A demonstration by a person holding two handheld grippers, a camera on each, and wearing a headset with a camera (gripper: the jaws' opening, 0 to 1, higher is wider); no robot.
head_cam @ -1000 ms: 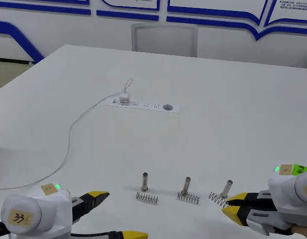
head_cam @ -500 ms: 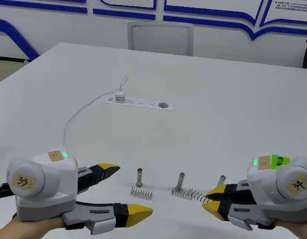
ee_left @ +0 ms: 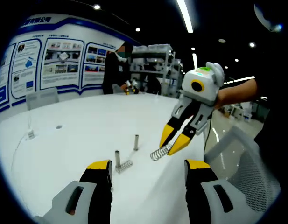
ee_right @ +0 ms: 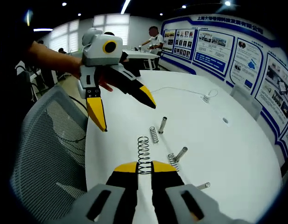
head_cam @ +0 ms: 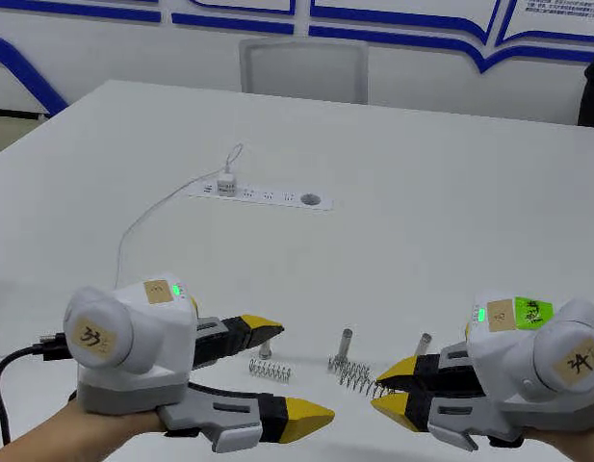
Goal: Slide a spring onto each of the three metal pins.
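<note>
The right gripper [head_cam: 390, 386] has its yellow tips pinched on the end of one spring [ee_right: 144, 151], and the spring sticks out in front of the tips, toward the pins. The left gripper [head_cam: 292, 373] holds nothing, and its two jaws are spread wide apart. Three metal pins stand up in a row on the white table [head_cam: 422, 221] between the two grippers. The left pin [head_cam: 265, 349] is partly behind the top jaw of the left gripper. The middle pin [head_cam: 344, 343] is just past the far end of the held spring. The right pin [head_cam: 423, 344] is just beside the right gripper. A second spring [head_cam: 270, 370] lies flat by the left pin. A third spring [ee_right: 172, 159] lies by the middle pin. Farther back on the table there is a power strip [head_cam: 258, 195] with a white cable [head_cam: 133, 231], and a grey chair [head_cam: 303, 67] stands behind the table
</note>
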